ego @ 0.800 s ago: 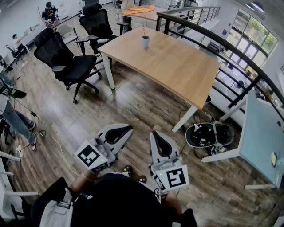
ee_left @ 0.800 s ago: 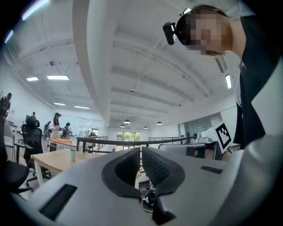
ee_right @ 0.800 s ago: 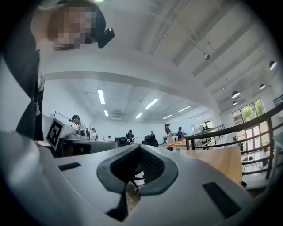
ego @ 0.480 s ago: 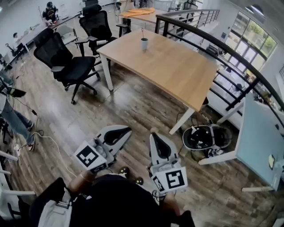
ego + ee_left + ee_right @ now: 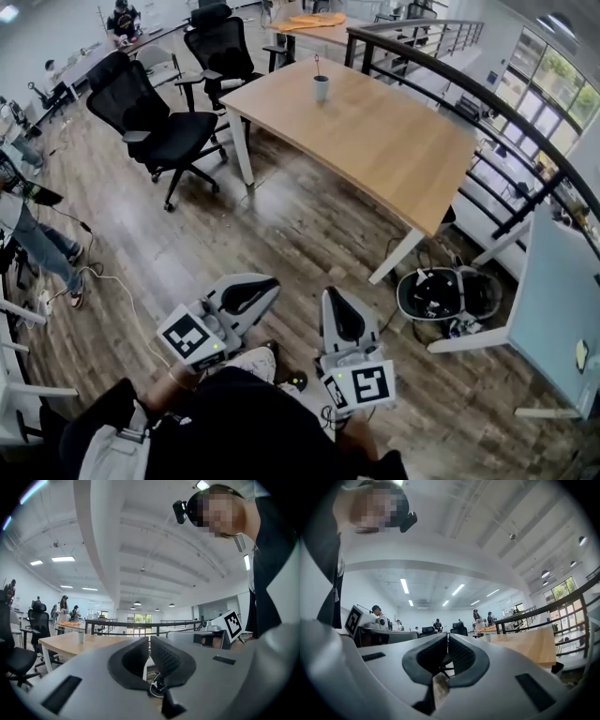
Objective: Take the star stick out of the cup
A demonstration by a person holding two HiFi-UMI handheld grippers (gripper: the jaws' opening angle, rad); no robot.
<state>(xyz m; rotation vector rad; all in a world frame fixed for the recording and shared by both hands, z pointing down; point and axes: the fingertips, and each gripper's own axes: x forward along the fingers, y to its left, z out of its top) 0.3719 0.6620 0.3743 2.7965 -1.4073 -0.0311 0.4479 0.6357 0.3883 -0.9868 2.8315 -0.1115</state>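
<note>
A small grey-blue cup (image 5: pixel 321 87) stands on the far end of a wooden table (image 5: pixel 384 150), with a thin stick (image 5: pixel 317 64) rising out of it. In the head view both grippers are held low by my body, far from the cup. My left gripper (image 5: pixel 267 281) is shut with nothing in it. The right gripper (image 5: pixel 330 293) is also shut and empty. The left gripper view shows its jaws (image 5: pixel 149 640) closed, with the cup (image 5: pixel 80 637) small and far off on the table. In the right gripper view the jaws (image 5: pixel 447 637) meet at the tips.
Two black office chairs (image 5: pixel 155 131) (image 5: pixel 220 42) stand left of the table. A black railing (image 5: pixel 487 98) runs behind it. A round black device (image 5: pixel 436 291) lies on the floor by the table leg. A person (image 5: pixel 33 234) stands at the left edge, and a cable (image 5: pixel 112 291) crosses the floor.
The head view has shifted: table and cup sit a little further right in the picture, and a shoe now shows below the grippers. Both grippers stay shut in the same place.
</note>
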